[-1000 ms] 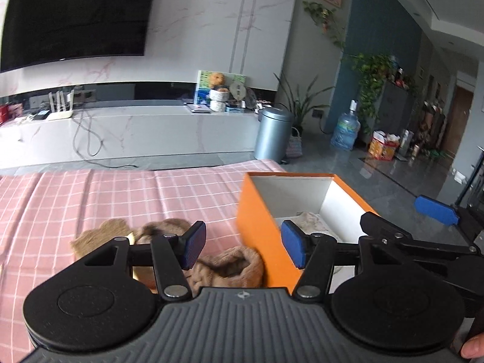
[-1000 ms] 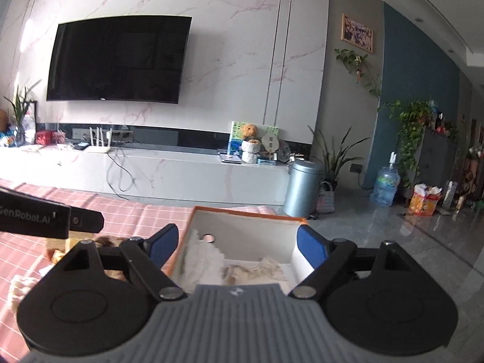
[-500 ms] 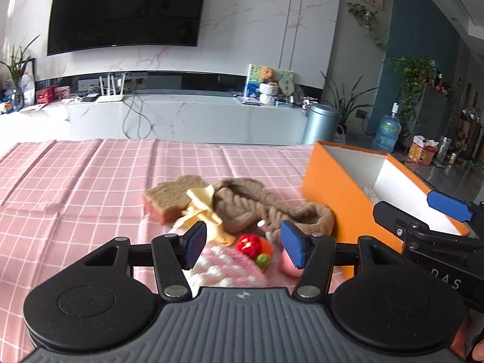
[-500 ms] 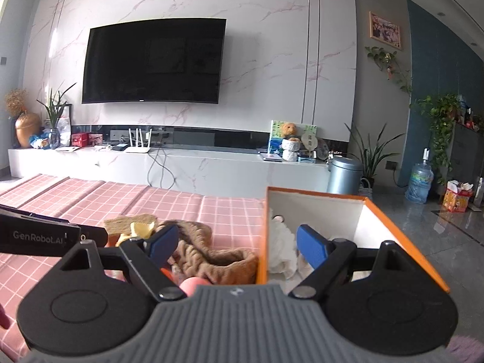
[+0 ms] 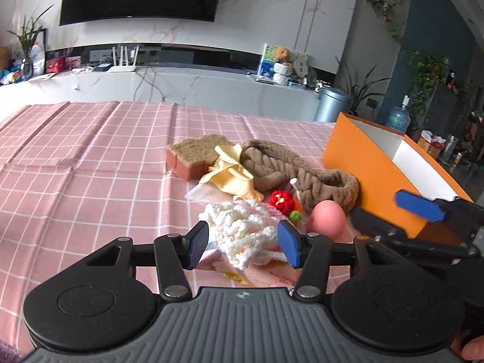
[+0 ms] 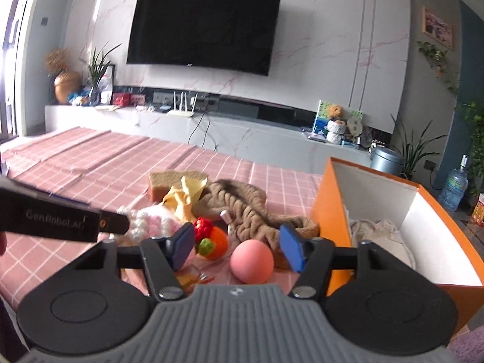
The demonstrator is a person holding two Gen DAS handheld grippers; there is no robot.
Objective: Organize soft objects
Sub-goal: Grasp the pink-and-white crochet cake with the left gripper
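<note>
left tool (image 5: 243,243): jaws apart | right tool (image 6: 237,246): jaws just closing, apart

A white marble wall (image 6: 317,45) carries a large black television (image 6: 202,30) above a long white marble console (image 6: 211,130) with a white router (image 6: 180,112) on it. A grey pedal bin (image 6: 387,160), potted plants (image 6: 414,148) and a water bottle (image 6: 455,184) stand by a dark blue wall (image 5: 438,30) with a framed picture (image 6: 437,27); daylight enters at the left
</note>
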